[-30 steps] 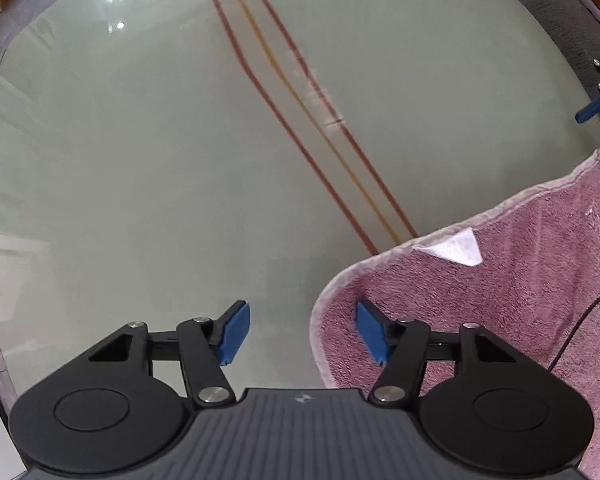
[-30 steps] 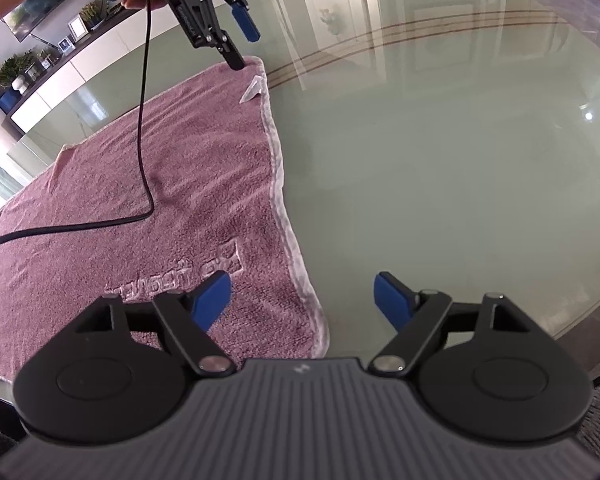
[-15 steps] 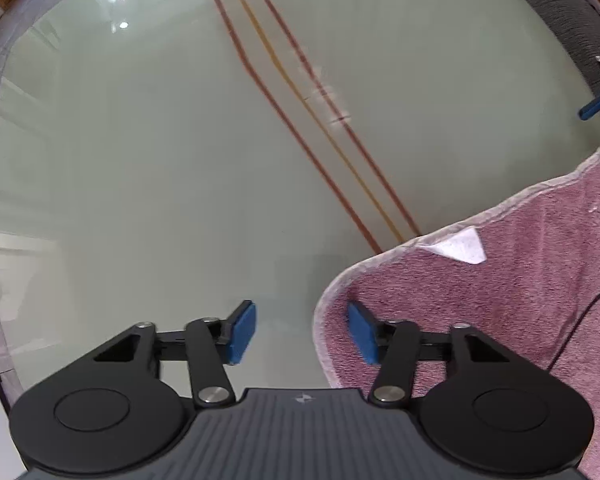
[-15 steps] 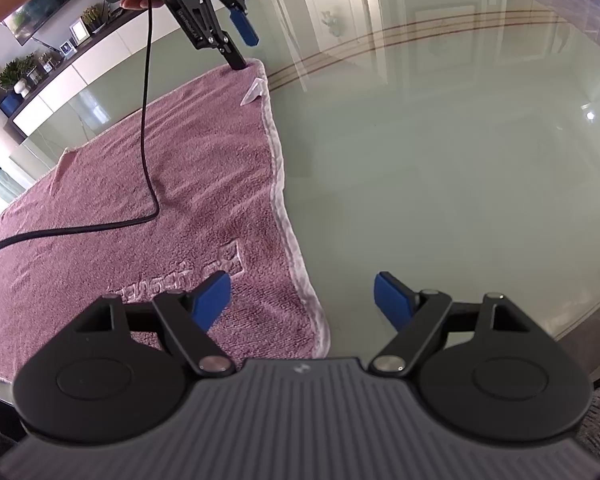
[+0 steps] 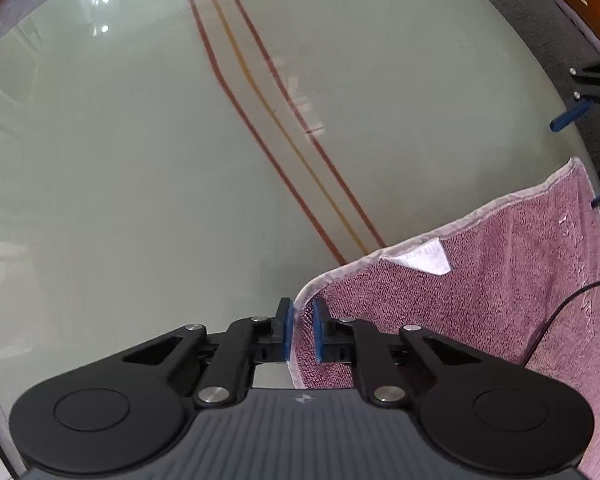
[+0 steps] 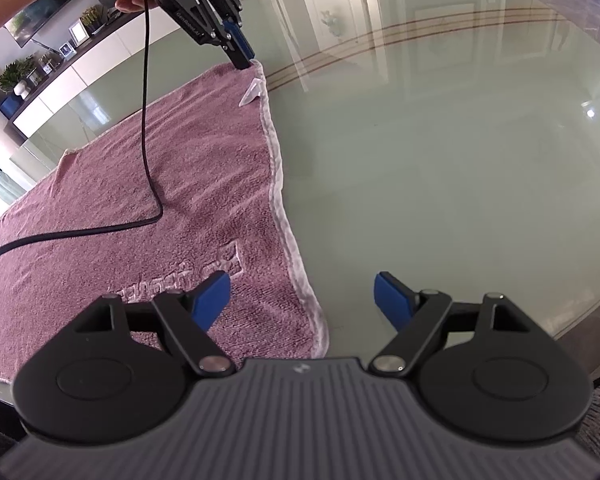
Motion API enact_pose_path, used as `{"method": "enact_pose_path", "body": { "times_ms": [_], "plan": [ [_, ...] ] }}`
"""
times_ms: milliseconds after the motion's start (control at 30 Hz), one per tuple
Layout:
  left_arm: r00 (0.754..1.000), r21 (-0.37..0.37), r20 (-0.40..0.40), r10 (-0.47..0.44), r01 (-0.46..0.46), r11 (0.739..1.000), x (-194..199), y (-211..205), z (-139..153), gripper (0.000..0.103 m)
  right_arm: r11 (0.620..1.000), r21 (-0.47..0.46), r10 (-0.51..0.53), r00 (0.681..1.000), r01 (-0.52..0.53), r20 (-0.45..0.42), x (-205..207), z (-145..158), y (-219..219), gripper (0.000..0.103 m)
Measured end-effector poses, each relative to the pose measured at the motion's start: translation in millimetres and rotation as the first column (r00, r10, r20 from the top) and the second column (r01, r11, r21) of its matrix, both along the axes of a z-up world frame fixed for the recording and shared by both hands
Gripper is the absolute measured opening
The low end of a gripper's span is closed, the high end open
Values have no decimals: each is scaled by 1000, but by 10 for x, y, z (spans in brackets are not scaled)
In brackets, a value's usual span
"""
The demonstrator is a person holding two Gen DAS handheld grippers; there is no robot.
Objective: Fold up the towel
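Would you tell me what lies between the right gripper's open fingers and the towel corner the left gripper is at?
Mostly the pink towel itself, its pale hem and white label, with a black cable draped across, per the right wrist view.

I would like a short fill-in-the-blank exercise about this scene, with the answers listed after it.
1. The pink towel lies on a table with a top made of ____.
2. The left gripper is closing on a ____ of the towel.
3. A black ____ lies across the towel.
4. The right gripper has its jaws ____, with nothing between them.

Missing words: glass; corner; cable; open
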State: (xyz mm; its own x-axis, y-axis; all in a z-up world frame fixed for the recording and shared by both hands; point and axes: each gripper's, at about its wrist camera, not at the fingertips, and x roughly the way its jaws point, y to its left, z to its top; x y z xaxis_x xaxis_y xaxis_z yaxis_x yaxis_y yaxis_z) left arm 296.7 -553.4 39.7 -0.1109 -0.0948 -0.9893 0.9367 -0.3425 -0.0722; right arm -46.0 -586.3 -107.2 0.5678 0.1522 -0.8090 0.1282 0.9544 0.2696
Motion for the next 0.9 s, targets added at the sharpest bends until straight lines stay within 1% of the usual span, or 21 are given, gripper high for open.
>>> {"method": "enact_pose_path", "body": {
  "times_ms": [233, 300, 400, 467, 700, 733, 800, 867, 900],
  "plan": [
    [1000, -15, 14, -5, 6, 1000, 14, 65, 135, 4, 1000, 5, -5, 1000, 5, 2, 15, -25, 19, 81],
    [999, -29, 34, -20, 21, 999, -16, 104, 187, 4, 1000, 10, -8, 1000, 8, 0, 11, -20, 0, 80],
    [998, -45, 54, -40, 43, 998, -70, 158, 268, 3, 1000, 20, -16, 1000, 16, -4, 28, -20, -13, 74],
    [997, -60, 57, -47, 50, 997, -99, 186, 331, 3, 999, 30, -20, 1000, 20, -9, 13, -9, -36, 66],
    [995, -120, 98, -32, 44, 992, -84, 328, 714, 3, 1000, 5, -5, 999, 5, -34, -43, 45, 21, 65],
    [995, -125, 100, -31, 43, 991, -43, 294, 801, 3, 1000, 2, 0, 999, 1, -41, -44, 40, 40, 63],
    [995, -138, 95, -23, 36, 990, 3, 368, 891, 3, 1000, -5, 2, 999, -2, -53, -30, 19, 68, 58],
    [996, -147, 92, -14, 27, 989, 25, 496, 965, 3, 1000, -9, 4, 998, -5, -68, -1, -15, 95, 48],
    [995, -150, 97, -12, 26, 988, -74, 592, 995, 3, 1000, -14, 3, 997, -4, -72, 8, -18, 103, 46]
  ]
}}
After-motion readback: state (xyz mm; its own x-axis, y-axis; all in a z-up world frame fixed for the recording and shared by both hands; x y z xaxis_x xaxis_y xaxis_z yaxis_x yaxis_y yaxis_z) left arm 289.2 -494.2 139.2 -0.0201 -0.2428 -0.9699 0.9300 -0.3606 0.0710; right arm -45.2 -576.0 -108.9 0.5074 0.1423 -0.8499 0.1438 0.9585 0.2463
